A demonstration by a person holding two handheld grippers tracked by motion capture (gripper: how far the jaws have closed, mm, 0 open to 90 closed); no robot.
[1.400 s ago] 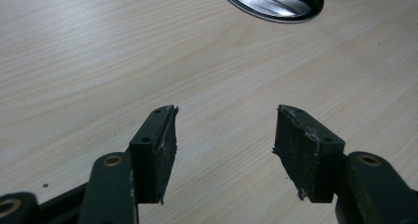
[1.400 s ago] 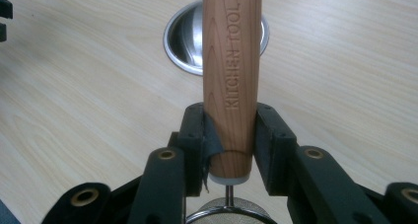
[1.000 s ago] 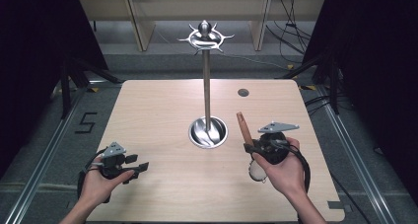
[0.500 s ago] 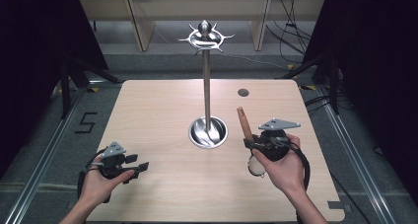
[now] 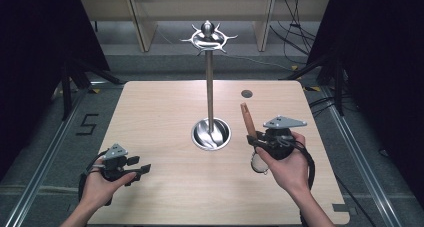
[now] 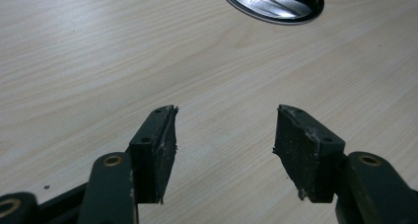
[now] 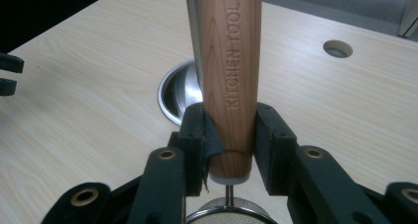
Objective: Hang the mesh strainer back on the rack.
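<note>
The right gripper [image 5: 256,143] clamps the wooden handle of a small strainer [image 7: 231,61], held upright just right of the metal stand [image 5: 210,87]; the left gripper [image 6: 224,140], near left, holds its jaws apart over bare table [image 5: 165,107].

Your stand [image 5: 209,87] sits in the middle of the bench [image 5: 160,112]. Your strainer [image 5: 248,122] is just right of its base, handle pointing up. Your left gripper [image 5: 131,170] is near the front left, well apart from them
</note>
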